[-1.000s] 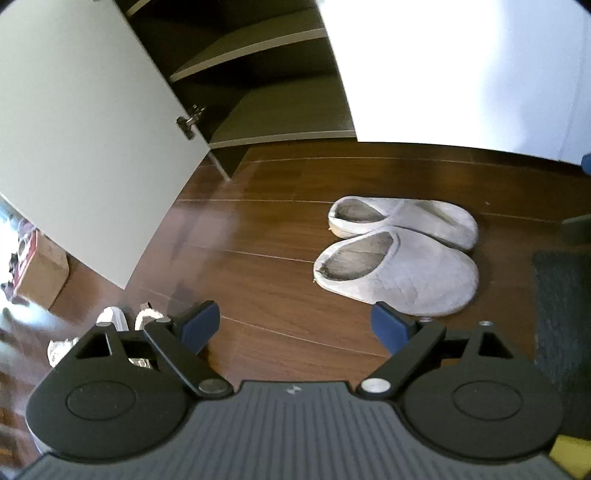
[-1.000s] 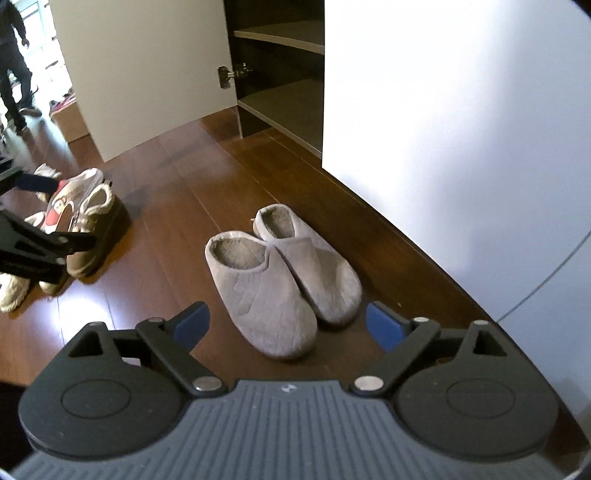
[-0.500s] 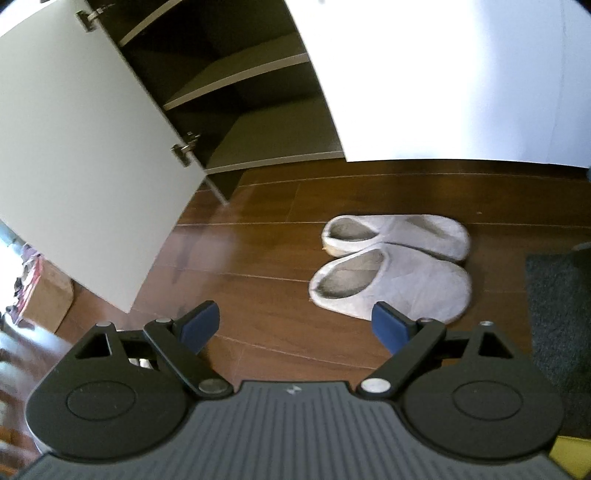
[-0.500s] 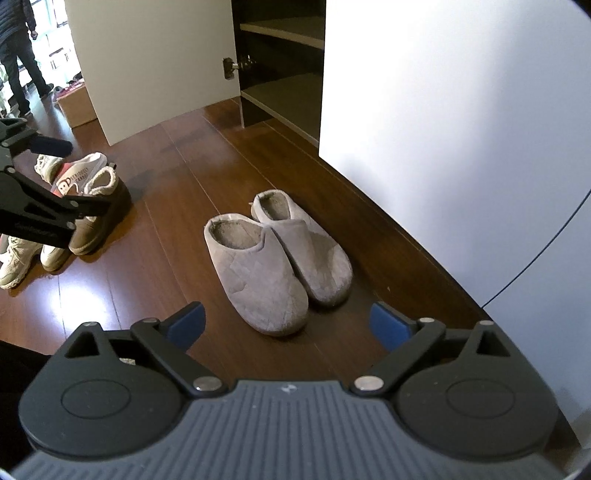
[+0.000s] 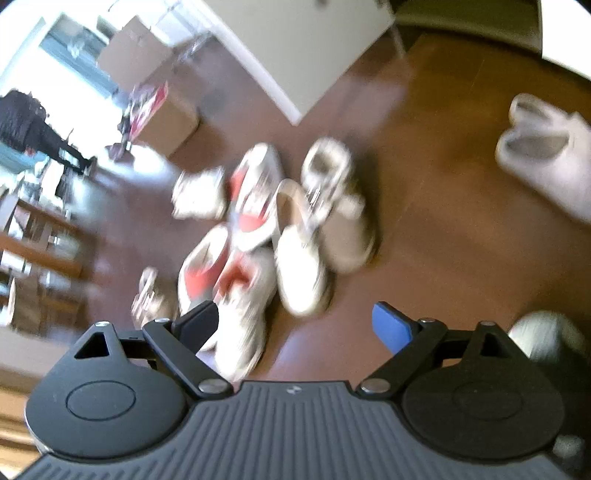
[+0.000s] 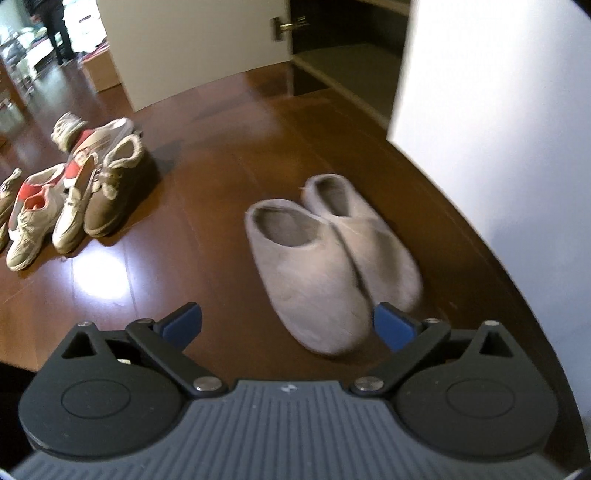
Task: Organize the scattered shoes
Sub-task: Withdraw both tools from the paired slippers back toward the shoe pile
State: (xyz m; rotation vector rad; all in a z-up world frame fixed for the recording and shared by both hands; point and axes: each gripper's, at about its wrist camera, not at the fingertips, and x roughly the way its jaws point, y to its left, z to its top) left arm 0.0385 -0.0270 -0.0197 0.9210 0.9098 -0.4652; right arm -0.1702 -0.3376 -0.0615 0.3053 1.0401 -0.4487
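Observation:
A pair of grey felt slippers [image 6: 314,266] lies side by side on the dark wood floor, just ahead of my right gripper [image 6: 288,323]. Its jaws are opening and nothing is between them; the near slipper's toe sits close to the right fingertip. In the blurred left wrist view, my left gripper [image 5: 295,323] is open and empty above a heap of shoes: white-and-red sneakers [image 5: 236,280] and a brown fleece-lined shoe [image 5: 343,221]. That heap [image 6: 74,192] lies at the left in the right wrist view. The slippers [image 5: 543,147] show at the left view's right edge.
An open cabinet with a low shelf [image 6: 347,70] stands behind the slippers, its white door [image 6: 184,48] swung out to the left. A white panel [image 6: 498,110] closes the right side. A cardboard box [image 6: 101,72] and a standing person [image 6: 55,33] are far back left.
The left gripper has swung left, from facing the slippers and cabinet to over the shoe heap. The right gripper has come lower and closer to the slippers, its jaws slightly wider.

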